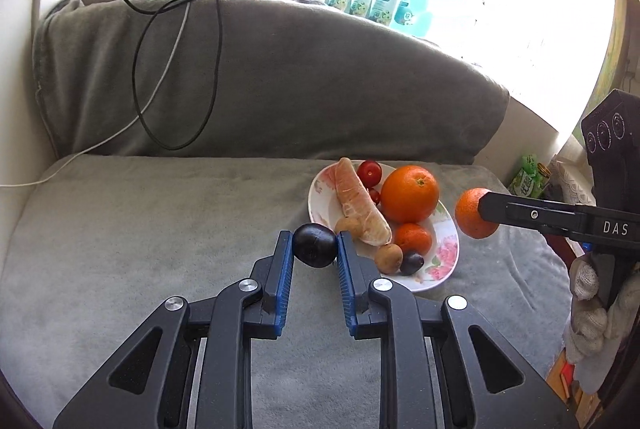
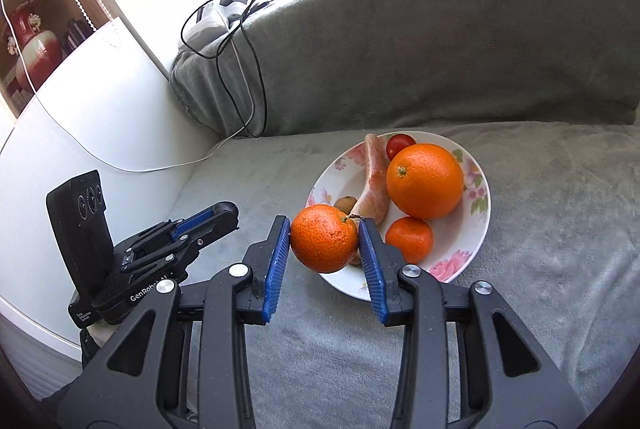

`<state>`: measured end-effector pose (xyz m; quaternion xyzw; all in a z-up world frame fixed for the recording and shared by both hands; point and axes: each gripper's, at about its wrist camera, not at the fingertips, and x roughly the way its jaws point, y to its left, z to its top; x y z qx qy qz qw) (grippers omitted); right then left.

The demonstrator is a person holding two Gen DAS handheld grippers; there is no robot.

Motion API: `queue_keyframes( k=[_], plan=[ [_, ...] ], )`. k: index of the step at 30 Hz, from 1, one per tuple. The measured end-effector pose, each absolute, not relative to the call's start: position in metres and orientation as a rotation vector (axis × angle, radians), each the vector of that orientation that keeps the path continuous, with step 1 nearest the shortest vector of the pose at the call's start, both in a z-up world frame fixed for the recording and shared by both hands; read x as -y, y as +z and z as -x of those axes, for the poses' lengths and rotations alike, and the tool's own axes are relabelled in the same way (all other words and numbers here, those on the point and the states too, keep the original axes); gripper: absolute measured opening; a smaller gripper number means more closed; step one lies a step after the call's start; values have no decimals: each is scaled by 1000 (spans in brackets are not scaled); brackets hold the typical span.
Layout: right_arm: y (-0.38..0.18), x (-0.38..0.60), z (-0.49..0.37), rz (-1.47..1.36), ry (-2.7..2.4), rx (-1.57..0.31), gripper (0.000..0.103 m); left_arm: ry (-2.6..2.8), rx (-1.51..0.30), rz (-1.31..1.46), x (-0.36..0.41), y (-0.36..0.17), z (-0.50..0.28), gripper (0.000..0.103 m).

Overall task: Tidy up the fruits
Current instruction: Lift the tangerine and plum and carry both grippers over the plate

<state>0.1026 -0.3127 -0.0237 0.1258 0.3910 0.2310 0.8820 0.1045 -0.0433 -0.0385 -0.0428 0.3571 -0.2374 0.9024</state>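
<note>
- A dark plum (image 1: 314,244) is clamped between the blue pads of the left gripper (image 1: 316,249), near their tips; it is held clear of the grey blanket (image 1: 160,229), which suggests it is being carried to the plate (image 1: 446,255) rather than resting.
- The plum is seen just beside the plate's near-left rim, not yet over it.
- A mandarin (image 2: 325,237) is clamped between the pads of the right gripper (image 2: 325,241), gripped across its sides with the stem end turned toward the right pad.
- From the right wrist view the mandarin is placed over the near-left rim of the plate; whether it touches the rim cannot be told.
- On the plate, a large orange (image 2: 425,181) is set toward the far right, a smaller mandarin (image 2: 409,239) near the front, a peeled pomelo wedge (image 1: 360,207) along the left side, and cherry tomatoes (image 1: 369,171) at the far edge.
- Small brown fruits (image 1: 388,256) and a second dark plum (image 1: 412,264) are seen at the plate's near rim.
- The fruit is judged to be gathered on this one plate; free room is left mainly at the near-left, so both held fruits are likely meant for that side.
- Round fruit may roll off the rim if released too close to it, so a lowering well inside the plate would be called for.
</note>
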Motion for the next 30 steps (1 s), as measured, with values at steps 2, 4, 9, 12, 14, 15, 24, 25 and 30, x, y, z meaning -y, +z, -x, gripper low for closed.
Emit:
queue_keyframes(
  k=[2,4,9,12,14,15,24,25,30],
  plan=[
    [-26,317,-99,-247,462,-806,37,-496,-735,82,48,-37,-106,20],
    [-29,320,-98,-240,450,-807,37,-502,-736,74,52,-36,-108,20],
    [-35,329,-96,-221,421,-801,37,-507,-750,57,67,-39,-118,20],
    [-40,334,-100,-227,406,-805,37,-512,-760,41,76,-42,-124,20],
    [-45,338,-103,-229,396,-813,37,-515,-765,34,82,-44,-128,20],
    [-47,340,-105,-231,391,-817,37,-514,-768,32,84,-45,-131,20],
    [-64,352,-113,-245,375,-841,37,-516,-790,16,99,-52,-145,20],
    [-65,352,-113,-245,378,-843,37,-516,-791,15,101,-52,-146,20],
    [-67,345,-118,-222,385,-844,37,-516,-794,7,109,-51,-151,20]
  ],
)
